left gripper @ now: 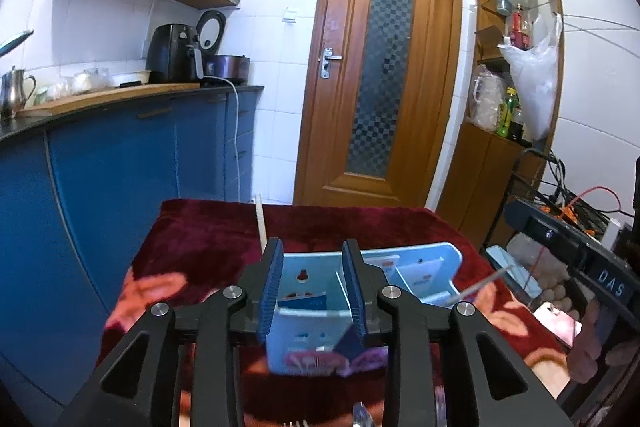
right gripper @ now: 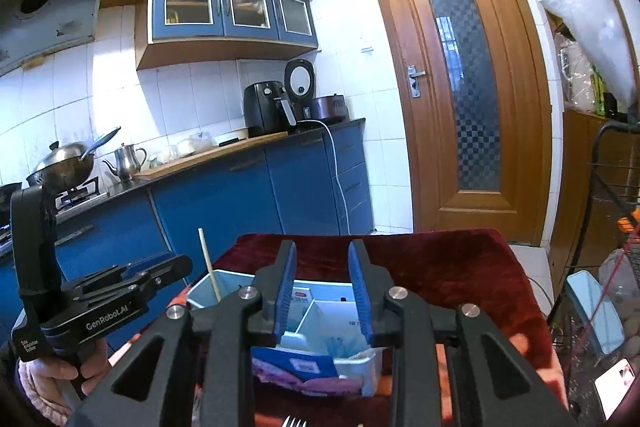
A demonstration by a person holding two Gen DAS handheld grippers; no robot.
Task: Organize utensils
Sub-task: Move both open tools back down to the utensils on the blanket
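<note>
Both my left gripper (left gripper: 313, 287) and right gripper (right gripper: 322, 293) hang with fingers apart, empty. Chopstick (right gripper: 209, 267) in organizer (right gripper: 200, 291): light, stiff, slippery; pinch mid-shaft.

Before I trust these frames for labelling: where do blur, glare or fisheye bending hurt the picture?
Left wrist view: the organizer and red cloth are motion-smeared, the door sharp; the counter bows. Right wrist view: crisper; glare bleaches the wall tiles; the door frame curves, corners vignette black.
</note>
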